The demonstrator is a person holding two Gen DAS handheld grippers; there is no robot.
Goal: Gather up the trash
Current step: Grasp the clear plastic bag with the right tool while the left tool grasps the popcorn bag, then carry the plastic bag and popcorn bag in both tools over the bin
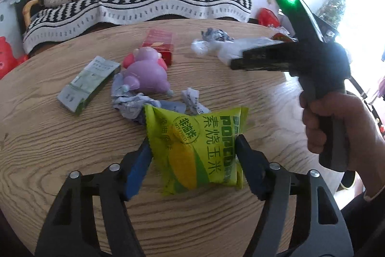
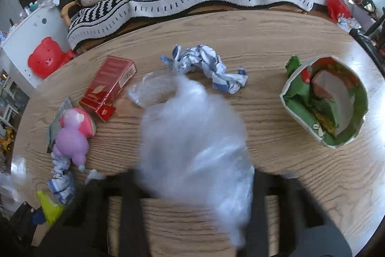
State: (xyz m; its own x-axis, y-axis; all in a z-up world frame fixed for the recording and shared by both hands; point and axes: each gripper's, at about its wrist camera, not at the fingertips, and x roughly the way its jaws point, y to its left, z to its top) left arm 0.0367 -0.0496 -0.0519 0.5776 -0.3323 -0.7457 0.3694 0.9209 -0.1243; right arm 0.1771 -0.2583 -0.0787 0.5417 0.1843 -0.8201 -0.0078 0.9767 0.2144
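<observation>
Left wrist view: the left gripper [image 1: 192,160] has its jaws pressed on a green popcorn bag [image 1: 197,148] lying on the counter [image 1: 48,136].

Right wrist view: the right gripper [image 2: 195,187] has its jaws clamped on a clear plastic bag [image 2: 192,136]; beside it a paper bin [image 2: 288,93] holds green wrappers [image 2: 310,100].

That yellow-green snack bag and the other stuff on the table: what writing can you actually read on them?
Snack bag: "POPCORN", partly cut off
Snack bag: "NOT FRIED" and "非油炸", in a round stamp
Snack bag: "素烧玉米"
Green box: print too small to read
Red box: gold print too blurred to read
Crumpled paper: print too small to read
</observation>
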